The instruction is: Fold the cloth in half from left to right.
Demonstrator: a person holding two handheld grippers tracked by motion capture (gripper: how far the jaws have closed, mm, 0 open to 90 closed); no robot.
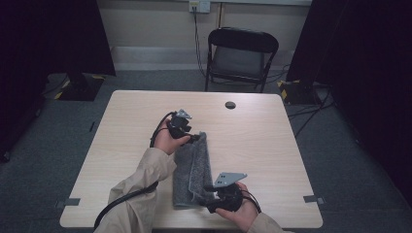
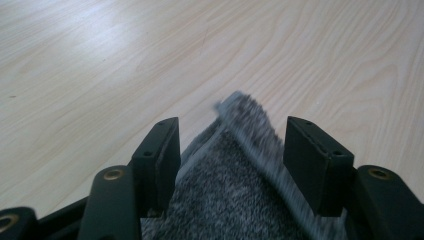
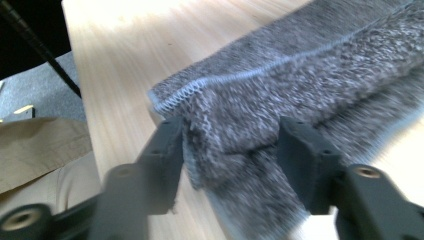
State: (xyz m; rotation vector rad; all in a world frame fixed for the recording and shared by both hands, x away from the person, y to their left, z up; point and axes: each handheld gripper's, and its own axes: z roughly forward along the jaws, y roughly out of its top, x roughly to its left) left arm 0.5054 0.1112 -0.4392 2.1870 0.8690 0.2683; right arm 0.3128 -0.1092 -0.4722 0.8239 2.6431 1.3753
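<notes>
Both my left gripper [image 2: 232, 150] and right gripper [image 3: 230, 150] stand apart around the folded grey towel [image 1: 193, 170], pads not pressing, its far end blurred

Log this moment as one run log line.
grey towel: folded on table | left gripper: open at far corner | right gripper: open at near corner

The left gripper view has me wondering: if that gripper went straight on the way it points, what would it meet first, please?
Probably the grey towel: its corner lies between the open jaws of the left gripper, tip pointing ahead. Past that tip comes bare wooden table. How high the jaws sit above the cloth is unclear.
</notes>
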